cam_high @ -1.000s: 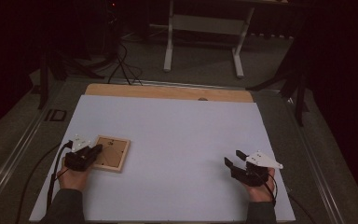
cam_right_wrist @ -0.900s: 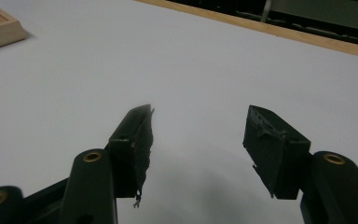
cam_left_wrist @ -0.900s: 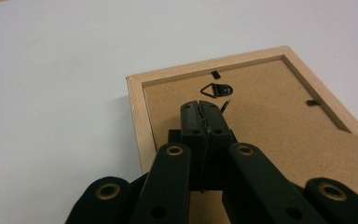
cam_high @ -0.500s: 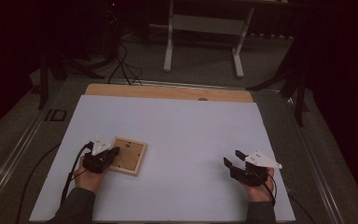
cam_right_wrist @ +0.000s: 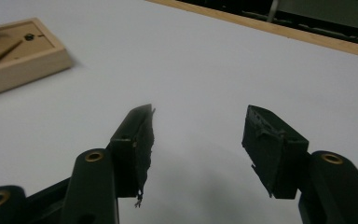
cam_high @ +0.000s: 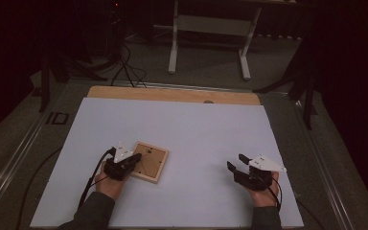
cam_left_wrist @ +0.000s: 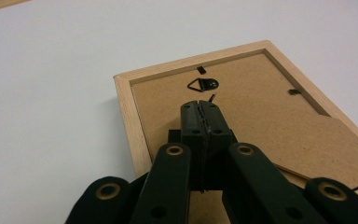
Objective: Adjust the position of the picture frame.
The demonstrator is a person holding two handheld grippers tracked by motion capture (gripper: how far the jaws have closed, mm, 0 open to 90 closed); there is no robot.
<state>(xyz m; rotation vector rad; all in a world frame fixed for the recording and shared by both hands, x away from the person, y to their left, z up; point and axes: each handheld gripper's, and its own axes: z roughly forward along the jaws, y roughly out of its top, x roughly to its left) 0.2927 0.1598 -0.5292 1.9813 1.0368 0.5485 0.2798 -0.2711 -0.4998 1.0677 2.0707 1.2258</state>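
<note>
Left hand-held gripper [cam_high: 133,159] rests with jaws fully closed on the back of the wooden picture frame [cam_high: 149,161], apparently pressing to slide it across the worktop [cam_high: 196,129]; nothing is pinched. Right hand-held gripper [cam_high: 236,163] sits well apart, jaws wide and empty, seemingly waiting.

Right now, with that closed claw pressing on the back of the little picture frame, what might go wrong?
The left gripper, jaws shut, rests on the picture frame lying face down. Pressing hard may dent its cardboard backing or stress whatever front pane lies underneath. The tip could also catch the hanger ring. The right gripper stands open and apart, so nothing steadies the frame if it skids.
</note>
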